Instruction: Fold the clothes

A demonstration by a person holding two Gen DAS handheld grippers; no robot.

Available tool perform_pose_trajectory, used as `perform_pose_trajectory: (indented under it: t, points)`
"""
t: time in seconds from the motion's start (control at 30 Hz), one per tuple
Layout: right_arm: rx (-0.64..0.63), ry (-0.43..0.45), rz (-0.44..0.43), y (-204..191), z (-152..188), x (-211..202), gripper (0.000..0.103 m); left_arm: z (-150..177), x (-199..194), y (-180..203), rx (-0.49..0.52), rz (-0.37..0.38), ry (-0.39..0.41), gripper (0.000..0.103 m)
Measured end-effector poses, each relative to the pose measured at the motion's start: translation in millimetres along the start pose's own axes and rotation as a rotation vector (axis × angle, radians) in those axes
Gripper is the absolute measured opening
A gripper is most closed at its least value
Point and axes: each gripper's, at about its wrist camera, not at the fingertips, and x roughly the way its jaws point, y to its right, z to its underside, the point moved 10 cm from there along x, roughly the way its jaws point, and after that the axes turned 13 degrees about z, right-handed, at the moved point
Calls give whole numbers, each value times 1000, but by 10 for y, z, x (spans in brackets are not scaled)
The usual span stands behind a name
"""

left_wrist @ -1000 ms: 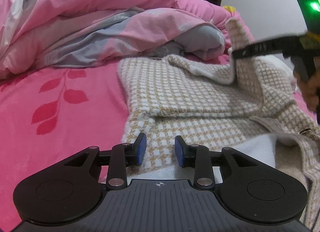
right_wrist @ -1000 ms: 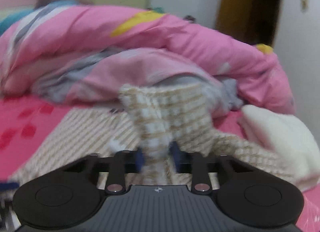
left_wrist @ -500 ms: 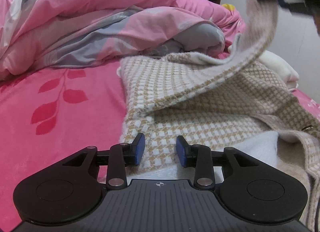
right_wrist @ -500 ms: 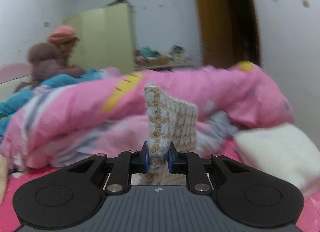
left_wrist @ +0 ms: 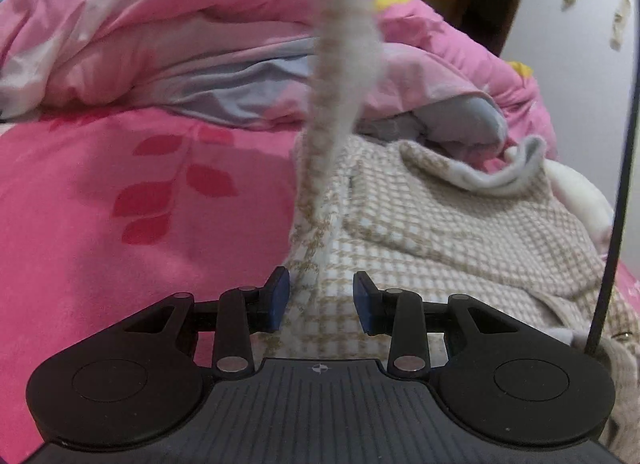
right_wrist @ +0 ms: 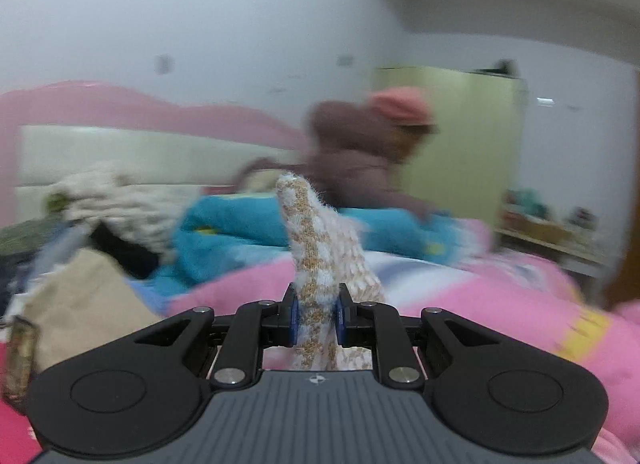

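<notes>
**Sleeve lifted clear, body of the garment held down by its own weight**

While the right gripper (right_wrist: 316,322) pinches the end of a knitted sleeve (right_wrist: 320,248), its blue pads are pressed into the tan-and-white check fabric on both sides, jaws nearly closed with only the cloth's thickness between them. The cuff end stands up past the fingertips, so the grip sits a little way back from the edge, a hold that should not slip under a pull.

Left wrist view: the same sleeve (left_wrist: 344,64) rises as a blurred, taut strip out of the top of the picture, running down to the shoulder of the sweater (left_wrist: 440,224). The sweater lies spread on the pink bedsheet (left_wrist: 120,224), just in front of a bunched pink and grey duvet (left_wrist: 180,44). Collar is rumpled towards the far side.

Left gripper (left_wrist: 320,298) hovers low over the near hem, jaws partly open, pads apart and clamping nothing; cloth lies beneath and between them but is not squeezed. Likely placed there to pin or take the hem while the sleeve is carried across.

Judgement: sleeve is raised to be laid over the body as a first fold. A black cable (left_wrist: 616,184) hangs down at the right edge. Right view background is smeared; a person in a pink hat (right_wrist: 372,152) sits beyond the bed.
</notes>
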Motion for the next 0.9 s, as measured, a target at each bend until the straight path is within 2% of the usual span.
perform_pose_trajectory:
  t: [0.1,0.2,0.3,0.33,0.43,0.5,0.57,0.6,0.67,0.73,0.9]
  points:
    - [-66,-17,-133,-515,105,247,18,14,-1,-126,-68,-13,-9,36]
    - [-122,-52,-211,-852,278,411,18,42,10,-281,-160,-11,-20,36]
    - [-199,-152,-262,-1080,580,620,18,42,-15,-317,-191,-9,-9,36]
    - [-246,-200,-257,-1122,715,697,18,45,-19,-309,-187,-14,-6,36]
    - [-353,-271,-200,-1087,1030,819,19,47,-34,-304,-188,-22,0,36]
    - [-402,-373,-182,-988,1285,890,22,53,-44,-315,-194,-22,5,36]
    - [-454,-470,-159,-883,1527,946,35,57,-50,-322,-198,-22,7,36]
    - [-498,-498,-131,-826,1626,949,47,55,-47,-319,-199,-23,8,36]
    - [-581,-512,-75,-691,1750,882,55,53,-50,-320,-202,-25,12,36]
    - [-595,-494,-50,-540,1738,759,62,46,-65,-335,-212,-28,19,36]
    - [-446,-444,71,140,1504,270,72,23,-94,-383,-239,-28,32,36]
